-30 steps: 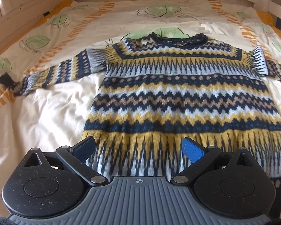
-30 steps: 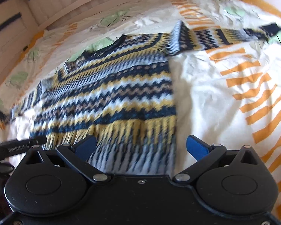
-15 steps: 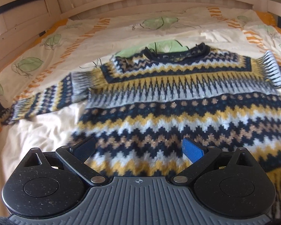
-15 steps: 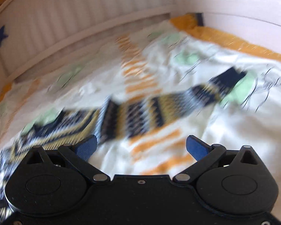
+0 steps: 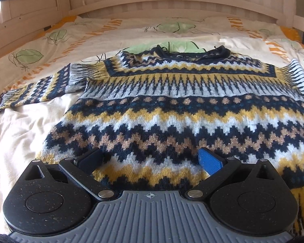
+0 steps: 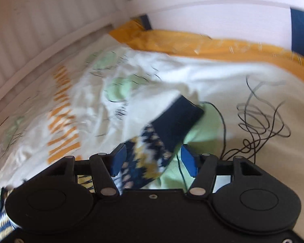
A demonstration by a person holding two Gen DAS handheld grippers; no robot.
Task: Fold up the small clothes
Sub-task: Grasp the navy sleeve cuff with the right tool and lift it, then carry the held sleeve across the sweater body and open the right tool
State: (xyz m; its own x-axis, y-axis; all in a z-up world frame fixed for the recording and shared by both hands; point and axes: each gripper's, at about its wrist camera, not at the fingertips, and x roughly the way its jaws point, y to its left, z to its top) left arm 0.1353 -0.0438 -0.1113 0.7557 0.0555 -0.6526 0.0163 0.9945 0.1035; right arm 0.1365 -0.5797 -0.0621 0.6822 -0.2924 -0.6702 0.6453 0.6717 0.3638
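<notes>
A small knitted sweater (image 5: 172, 109) in navy, yellow, white and tan zigzags lies flat, face up, on the bed, collar at the far end, both sleeves spread out sideways. My left gripper (image 5: 150, 158) is open and empty, low over the sweater's lower body. In the right wrist view, the sweater's right sleeve (image 6: 152, 156) with its navy cuff (image 6: 176, 119) runs between the fingers of my right gripper (image 6: 152, 160). The jaws are partly closed around the sleeve with gaps on both sides.
The bed sheet (image 5: 30, 129) is cream with orange stripes and green leaf prints. A wooden slatted headboard (image 5: 172, 2) stands at the far end. A white bed rail (image 6: 212, 18) and the sheet's orange border (image 6: 233, 48) run along the right side.
My left gripper moved forward over the sweater's body. My right gripper swung right to the outstretched sleeve and its jaws narrowed around the sleeve near the cuff.
</notes>
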